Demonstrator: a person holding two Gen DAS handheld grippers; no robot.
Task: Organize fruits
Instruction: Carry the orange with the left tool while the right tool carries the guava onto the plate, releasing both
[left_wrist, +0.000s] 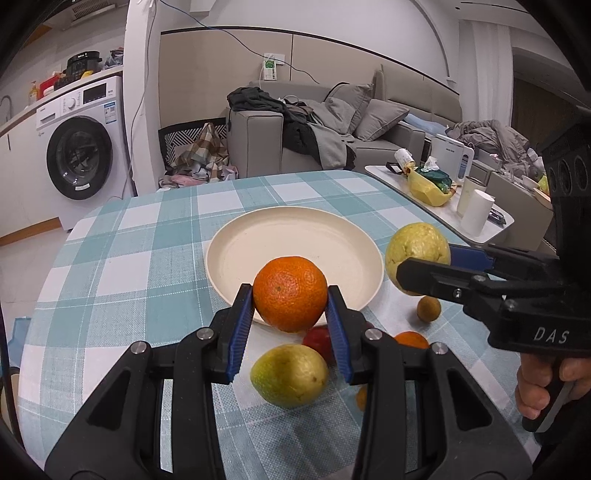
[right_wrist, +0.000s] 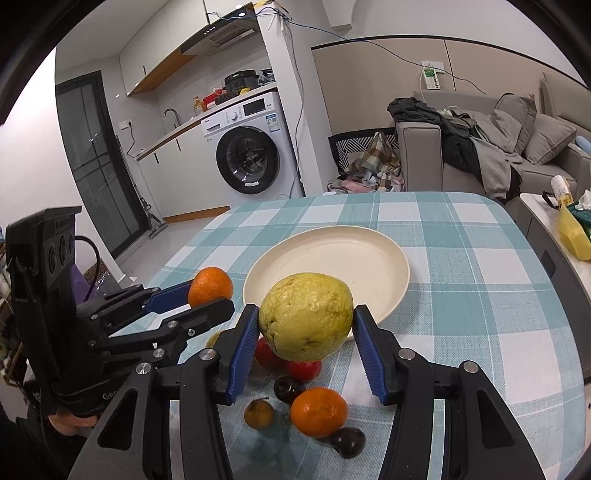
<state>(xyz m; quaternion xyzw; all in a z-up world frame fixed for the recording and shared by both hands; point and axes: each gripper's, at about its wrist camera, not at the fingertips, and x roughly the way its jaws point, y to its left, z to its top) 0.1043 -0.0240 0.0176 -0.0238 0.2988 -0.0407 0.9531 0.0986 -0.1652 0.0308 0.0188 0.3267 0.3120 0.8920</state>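
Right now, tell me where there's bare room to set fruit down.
The plate is bare all over. The cloth is clear beyond it and to its right, out to the table's edge. It's crowded on the near side of the plate: a pear, an orange, red fruit and dark plums.

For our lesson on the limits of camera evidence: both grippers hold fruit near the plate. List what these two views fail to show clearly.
- Left wrist view: the red fruit is mostly hidden behind the left gripper and its orange.
- Left wrist view: a small orange fruit is largely covered by the gripper finger.
- Right wrist view: the yellow-green fruit in the right gripper hides the plate's near rim; plate.
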